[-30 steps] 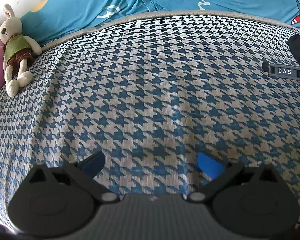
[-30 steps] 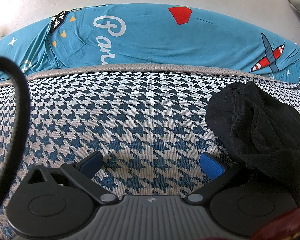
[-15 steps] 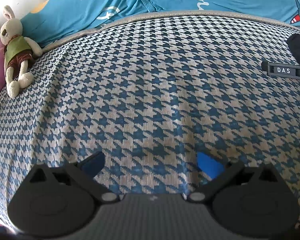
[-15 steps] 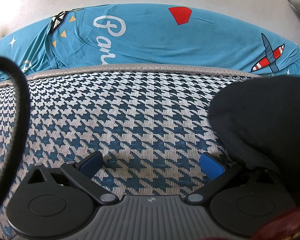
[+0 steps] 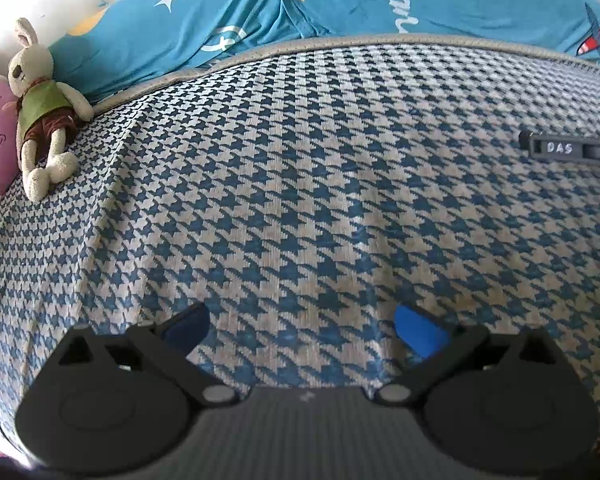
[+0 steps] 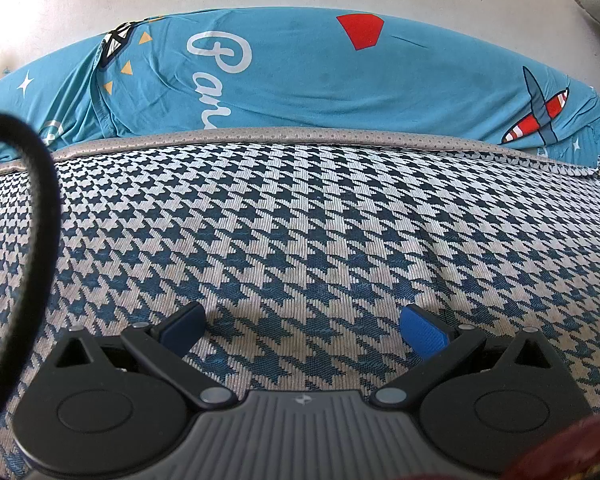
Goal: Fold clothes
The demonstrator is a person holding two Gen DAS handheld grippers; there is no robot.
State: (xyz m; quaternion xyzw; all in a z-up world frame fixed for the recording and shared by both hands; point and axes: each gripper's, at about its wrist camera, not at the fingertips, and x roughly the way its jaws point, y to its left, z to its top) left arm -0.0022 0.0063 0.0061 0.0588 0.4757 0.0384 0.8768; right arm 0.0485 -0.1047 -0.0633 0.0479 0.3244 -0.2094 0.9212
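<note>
Right wrist view shows no garment near the right claw, spread wide and empty over the houndstooth bed cover. Left claw likewise gapes empty; a stuffed rabbit lies far left.

Blue printed cloth lies wrinkled, bunched along far edge of houndstooth cover.

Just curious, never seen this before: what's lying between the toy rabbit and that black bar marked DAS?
Only bare houndstooth cover, seen in the left wrist view, lies between the toy rabbit and the black bar; no clothing shows there.
</note>
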